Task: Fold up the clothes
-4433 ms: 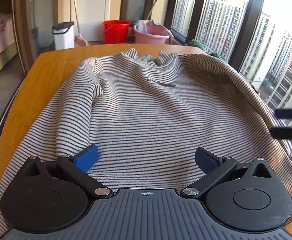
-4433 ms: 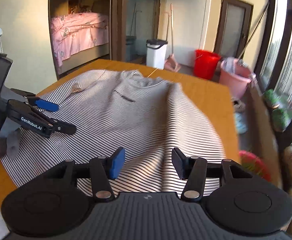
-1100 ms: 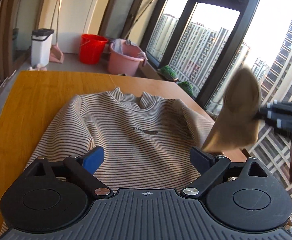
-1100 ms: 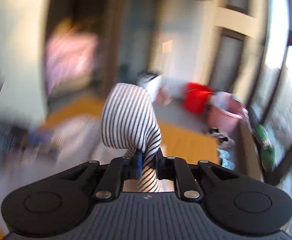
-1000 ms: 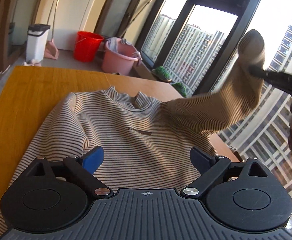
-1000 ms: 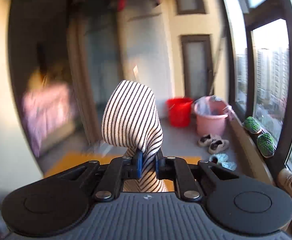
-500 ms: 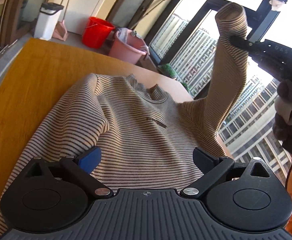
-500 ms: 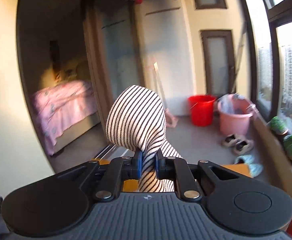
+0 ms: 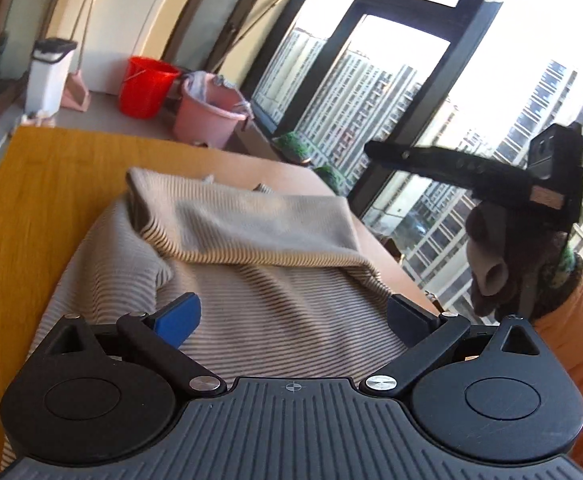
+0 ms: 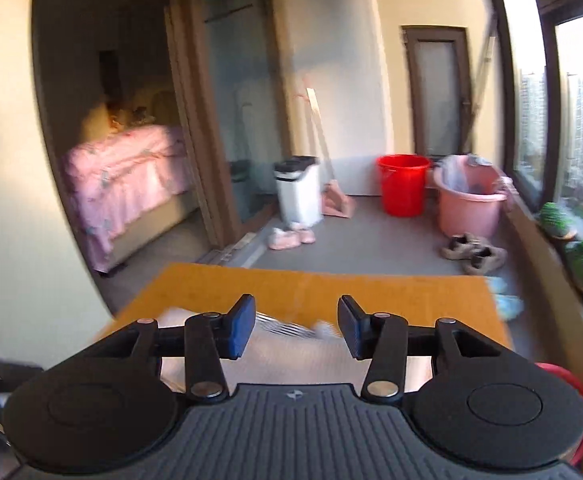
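A striped sweater (image 9: 275,304) lies spread on the wooden table (image 9: 39,184). Its right sleeve (image 9: 251,228) is folded across the chest, its cuff end at the left near the shoulder. My left gripper (image 9: 291,314) hovers open over the sweater's lower part, nothing between its fingers. In the left wrist view my right gripper (image 9: 375,152) hangs in the air to the right of the sweater, held by a gloved hand (image 9: 491,276). Its own view shows the right gripper (image 10: 296,330) open and empty above a blurred strip of the sweater (image 10: 291,328).
Beyond the table's far edge stand a white bin (image 9: 49,76), a red bucket (image 9: 147,86) and a pink basin (image 9: 207,110). Tall windows (image 9: 431,120) run along the right. A pink bed (image 10: 127,184), slippers (image 10: 289,238) and shoes (image 10: 473,254) show in the right wrist view.
The right gripper lifted the sleeve high, swung it over the chest and let it go; it is now open. The left gripper stayed open, its view shifting slightly.
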